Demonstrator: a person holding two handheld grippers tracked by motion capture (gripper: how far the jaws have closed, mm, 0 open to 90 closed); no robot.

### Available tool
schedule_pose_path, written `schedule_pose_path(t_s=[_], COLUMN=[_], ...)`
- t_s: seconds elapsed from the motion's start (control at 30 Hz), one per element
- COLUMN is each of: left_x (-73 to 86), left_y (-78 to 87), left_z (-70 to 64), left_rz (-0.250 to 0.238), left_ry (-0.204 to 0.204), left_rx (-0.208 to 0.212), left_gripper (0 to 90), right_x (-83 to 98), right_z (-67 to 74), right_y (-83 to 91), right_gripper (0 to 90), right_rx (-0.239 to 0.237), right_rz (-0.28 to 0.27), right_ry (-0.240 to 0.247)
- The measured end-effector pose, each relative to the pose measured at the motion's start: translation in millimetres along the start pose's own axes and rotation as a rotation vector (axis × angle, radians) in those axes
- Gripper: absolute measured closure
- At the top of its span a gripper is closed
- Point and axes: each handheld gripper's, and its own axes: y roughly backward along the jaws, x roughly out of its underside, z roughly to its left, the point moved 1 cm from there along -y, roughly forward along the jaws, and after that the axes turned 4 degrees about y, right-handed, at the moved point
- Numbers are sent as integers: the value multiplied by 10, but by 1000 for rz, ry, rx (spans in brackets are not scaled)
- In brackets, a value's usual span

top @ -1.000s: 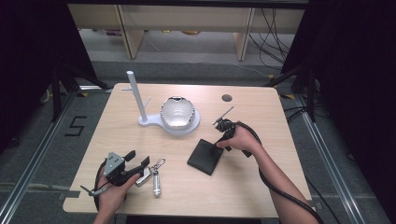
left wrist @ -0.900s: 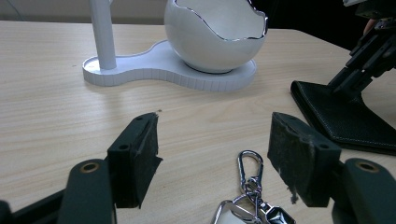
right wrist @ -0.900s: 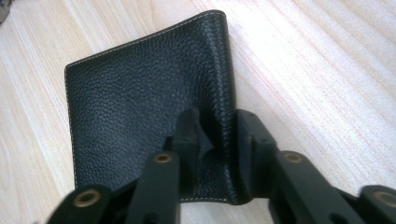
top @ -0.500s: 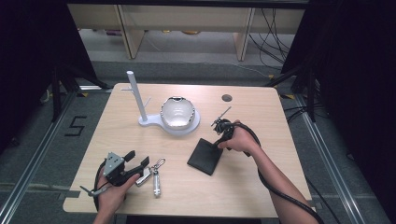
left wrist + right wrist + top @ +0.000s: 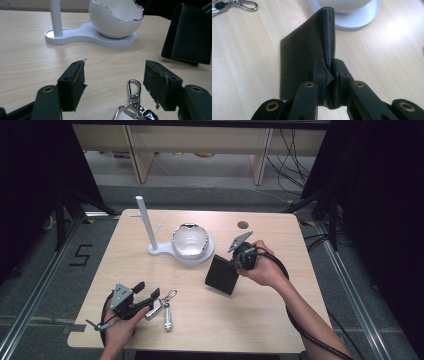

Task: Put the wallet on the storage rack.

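Right of the table's middle, the black wallet (image 5: pixel 222 274) hangs tilted from the right gripper (image 5: pixel 239 261), one lower corner at or just above the wood; whether it touches I cannot tell. Jaws are clamped together on a folded edge of the wallet (image 5: pixel 312 53), having just closed onto it. Judgement: light, soft grained leather, flexible rather than stiff, so it droops from the pinch point; gripping at the fold gives the thickest, least slippery purchase. Right hand (image 5: pixel 264 268) is raised off the table (image 5: pixel 280 320), forearm entering from the lower right, gripper pointing towards table centre. White egg-shaped bowl (image 5: pixel 189 240) on its stand sits just beyond the wallet. Left gripper (image 5: pixel 145 295) rests near the front edge, jaws apart, with the key ring (image 5: pixel 133 100) lying between them, untouched.
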Motion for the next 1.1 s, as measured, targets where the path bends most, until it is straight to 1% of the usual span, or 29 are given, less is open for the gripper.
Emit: schedule_pose_path(t_s=[0.03,0.07,0.1,0.13,0.23,0.27,0.3,0.33,0.37,0.4,0.43,0.53,0.57,0.6,0.67,0.7,0.73,0.77,0.8,0.83,0.87,0.9,0.93,0.97,1.0,1.03,1.07,1.1], left_x=[0,-2,-2,-1,2,6,8,7,7,8,8,8,9,10,12,12,13,15,18,19,21,20,20,19,19,19,20,20], left_y=[0,5,6,7,7,0,-2,3,3,-1,0,8,9,10,10,10,10,6,2,2,2,6,9,15,16,18,20,20], left_z=[0,-1,1,2,2,3,3,-1,-1,2,2,1,1,2,3,3,2,3,4,4,4,2,3,1,2,6,7,9], left_rz=[0,3,4,3,3,-1,-2,3,2,-1,-2,2,2,2,2,2,1,-2,-4,-4,-4,-3,-1,2,2,2,2,2], left_ry=[0,0,-2,-1,-1,3,3,2,3,3,2,0,0,2,2,2,2,5,6,7,7,6,5,4,5,3,4,5], left_rx=[0,-4,-4,-4,-3,2,3,-5,-3,4,4,-2,-2,-2,-2,-2,-2,2,6,6,7,6,5,-1,-2,-2,-3,-3], left_gripper=[329,329,329,329,329,329,329,329,329,329,329,329,329,329,329,329,329,329,329,329,329,329,329,329,330,330,330,330], right_x=[0,-1,-3,-4,-7,-8,-9,-11,-19,-36,-36,-73,-90,-108,-151,-200,-200,-228,-278,-278,-307,-365,-365,-391,-420,-445,-472,-495], right_z=[0,5,-5,-11,-9,-9,-9,-8,-3,-9,-9,-18,-25,-24,-34,-43,-43,-48,-73,-73,-80,-58,-58,-99,-76,-82,-80,-92], right_y=[0,22,53,69,94,99,101,107,120,145,145,176,198,200,224,247,247,256,270,270,273,284,284,284,286,291,289,293], right_gripper=[828,828,828,828,828,828,828,828,828,828,828,828,828,827,827,827,827,827,827,827,827,827,827,827,827,827,827,827], right_rx=[0,12,37,47,56,66,85,103,107,120,120,144,141,163,172,175,175,161,184,184,189,188,188,201,197,201,197,205], right_rz=[0,-3,-19,-23,-35,-51,-54,-62,-70,-75,-75,-106,-108,-130,-139,-148,-148,-151,-167,-167,-180,-180,-180,-184,-184,-183,-192,-192], right_ry=[0,2,20,31,35,41,50,59,52,63,63,79,81,85,96,108,108,114,140,140,149,118,118,170,143,150,147,159])
